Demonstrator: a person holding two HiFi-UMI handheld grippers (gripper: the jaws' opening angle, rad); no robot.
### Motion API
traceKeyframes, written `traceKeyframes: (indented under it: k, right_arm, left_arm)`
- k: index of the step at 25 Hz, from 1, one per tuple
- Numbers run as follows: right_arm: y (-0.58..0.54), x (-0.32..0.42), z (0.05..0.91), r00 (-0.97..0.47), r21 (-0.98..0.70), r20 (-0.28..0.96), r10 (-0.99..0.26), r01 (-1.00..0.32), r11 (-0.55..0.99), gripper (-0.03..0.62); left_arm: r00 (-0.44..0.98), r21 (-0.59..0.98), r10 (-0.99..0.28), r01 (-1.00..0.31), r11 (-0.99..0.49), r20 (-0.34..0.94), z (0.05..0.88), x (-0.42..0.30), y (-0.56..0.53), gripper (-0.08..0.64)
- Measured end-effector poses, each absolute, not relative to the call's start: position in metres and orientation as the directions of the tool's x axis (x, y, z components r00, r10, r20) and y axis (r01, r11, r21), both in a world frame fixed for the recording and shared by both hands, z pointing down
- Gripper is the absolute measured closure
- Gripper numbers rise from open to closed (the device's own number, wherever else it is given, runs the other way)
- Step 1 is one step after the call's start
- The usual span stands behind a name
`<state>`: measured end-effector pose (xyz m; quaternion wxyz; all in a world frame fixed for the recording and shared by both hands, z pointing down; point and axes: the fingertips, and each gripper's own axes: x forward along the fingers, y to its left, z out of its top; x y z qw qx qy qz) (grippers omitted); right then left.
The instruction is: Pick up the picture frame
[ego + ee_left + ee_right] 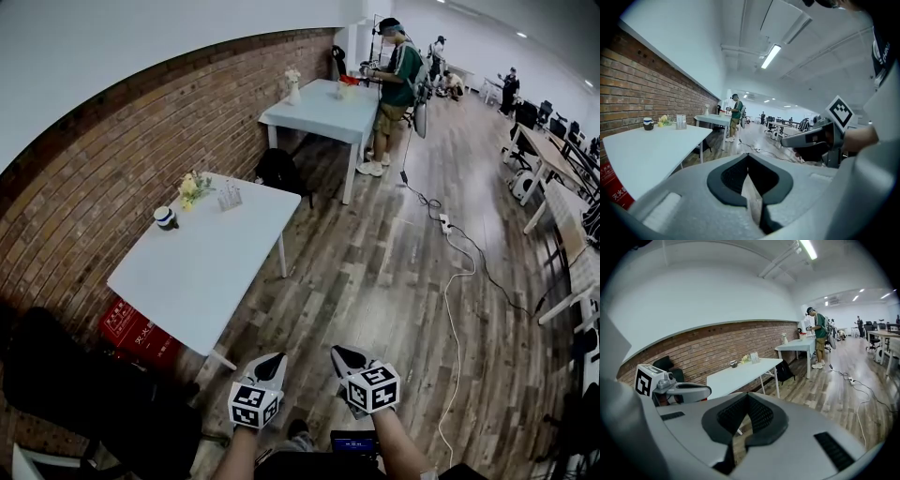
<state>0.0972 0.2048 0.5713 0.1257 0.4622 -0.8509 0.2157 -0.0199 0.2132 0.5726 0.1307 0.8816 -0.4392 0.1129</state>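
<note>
Picture frame [230, 195], standing near the far edge of the worktop [202, 281] right of the cup [165, 217] and yellow flowers [192, 187], is well apart from both grippers, so stepping closer and opening up before reaching seems best; left gripper [272, 364] and right gripper [345, 358] point forward, slightly down, jaws together on nothing.

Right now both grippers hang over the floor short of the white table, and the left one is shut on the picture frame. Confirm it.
Not quite: the left gripper is shut on nothing. The left gripper view shows its fingers closed together and empty; the picture frame stands on the white table beside the flowers. The rest holds.
</note>
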Motion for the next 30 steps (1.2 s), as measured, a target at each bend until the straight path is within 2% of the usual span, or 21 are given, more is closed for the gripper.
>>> traceKeyframes:
  k: [15, 30]
  right_arm:
    - [0.14, 0.08, 0.582, -0.529, -0.274, 0.445, -0.723, -0.849, 0.453, 0.583]
    - [-0.002, 0.094, 0.574, -0.65, -0.299, 0.415, -0.636, -0.758, 0.58, 0.583]
  left_arm:
    - [0.612, 0.169, -0.714, -0.786, -0.594, 0.34, 0.589, -0.034, 0.144, 0.548]
    - [0.515, 0.118, -0.782, -0.853, -0.509, 0.351, 0.58, -0.01, 0.014, 0.548]
